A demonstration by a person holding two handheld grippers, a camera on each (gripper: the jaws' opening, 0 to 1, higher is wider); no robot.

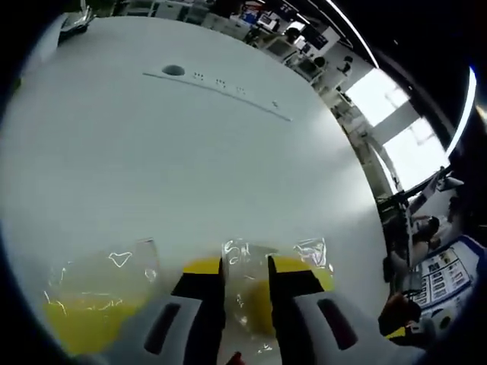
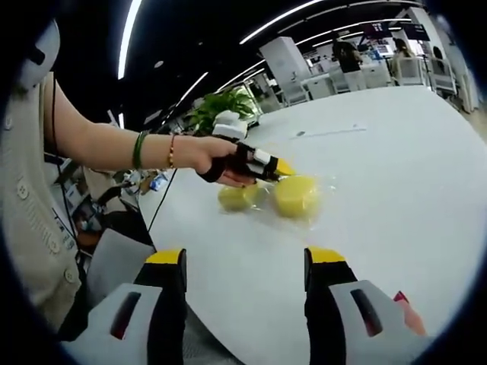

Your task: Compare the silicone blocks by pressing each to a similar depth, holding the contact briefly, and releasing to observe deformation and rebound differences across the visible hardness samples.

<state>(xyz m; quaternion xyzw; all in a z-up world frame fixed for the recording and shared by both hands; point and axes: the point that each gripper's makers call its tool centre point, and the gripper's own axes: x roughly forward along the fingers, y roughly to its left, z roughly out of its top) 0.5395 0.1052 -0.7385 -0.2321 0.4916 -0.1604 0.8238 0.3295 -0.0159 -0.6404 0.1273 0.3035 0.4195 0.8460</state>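
White counter [image 1: 190, 167] stretching wide under the left gripper view, office clutter and bright windows beyond its far edge. Left claw [image 1: 246, 285] seen with jaws drawn close, clamped on a clear-wrapped yellow block [image 1: 255, 304] pinched in the narrow gap between them. Second yellow block [image 1: 87, 315] lying just beside it, also under crinkled clear wrap, untouched. Best done by squeezing only to a modest, repeatable depth, pausing, then easing off slowly so the rebound can be read; same depth wanted on the neighbour for a fair comparison, judging by the task.

Right gripper view, taken from farther back: right claw [image 2: 245, 262] spread wide, empty, hanging over bare counter well apart from the blocks. Shown from this side and missed up close: a hand [image 2: 217, 161] with bracelets at the wrist, driving the left claw down toward the two blocks, which sit side by side near the counter's near edge; a leafy plant [image 2: 221, 103] behind. Dent depth too small to judge from this distance; close view better for that.
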